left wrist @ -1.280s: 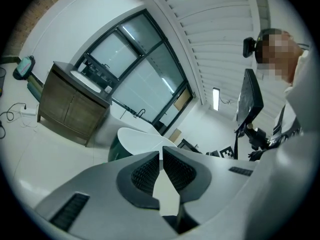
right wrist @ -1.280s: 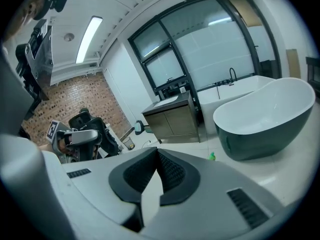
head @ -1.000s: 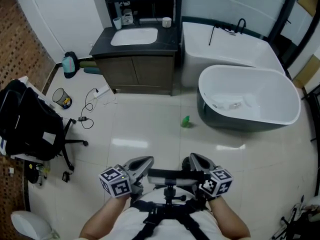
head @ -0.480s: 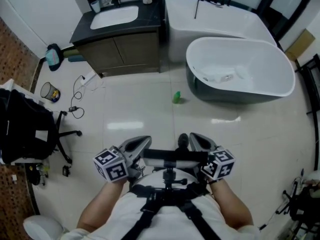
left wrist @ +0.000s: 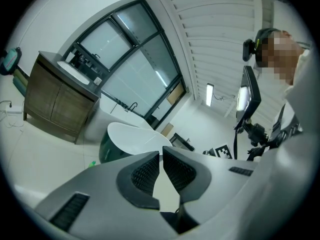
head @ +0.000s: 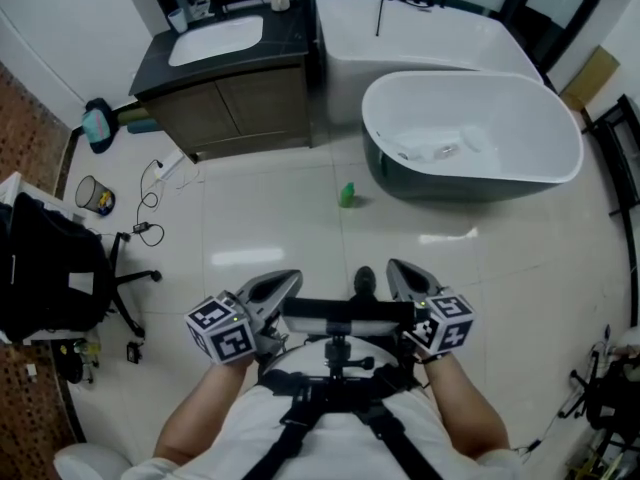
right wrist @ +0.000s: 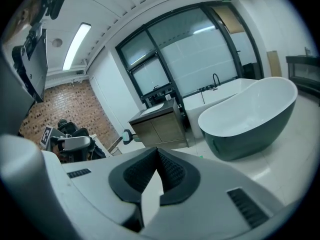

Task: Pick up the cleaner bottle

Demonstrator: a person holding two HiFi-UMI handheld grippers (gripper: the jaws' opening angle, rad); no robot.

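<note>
Head view: small green cleaner bottle point(head: 347, 195) on pale tiled floor point(head: 270, 218), just above frame centre, near lower-left end of dark-sided bathtub point(head: 450, 190), apart from it. Left claw point(head: 290, 281) and right claw point(head: 397, 268) low in frame, side by side in front of person's body, tips aimed up-frame toward bottle, well apart from it. Marker cube on each, lower left and lower right of centre. Wooden vanity cabinet point(head: 235, 103) with white sink point(head: 215, 40) at upper left. Built-in tub point(head: 420, 28) along top edge, behind bathtub. Office chair point(head: 140, 273) loaded with dark bag point(head: 45, 268) at left edge. Small waste bin point(head: 93, 196) and loose cable point(head: 150, 183) on floor between chair and cabinet.

Left gripper view: left claw point(left wrist: 161, 154) closed, ribbed pads meeting at tips, nothing gripped, only a sliver of floor through gap lower down. Bottle point(left wrist: 92, 163) a tiny green speck left of claw, by base of bathtub point(left wrist: 135, 136).

Right gripper view: right claw point(right wrist: 157, 151) closed too, pads together at tips, empty. Bathtub point(right wrist: 250, 119) at right, cabinet point(right wrist: 160, 126) mid-frame. Green speck of bottle point(right wrist: 201, 157) just above claw body, barely visible.
</note>
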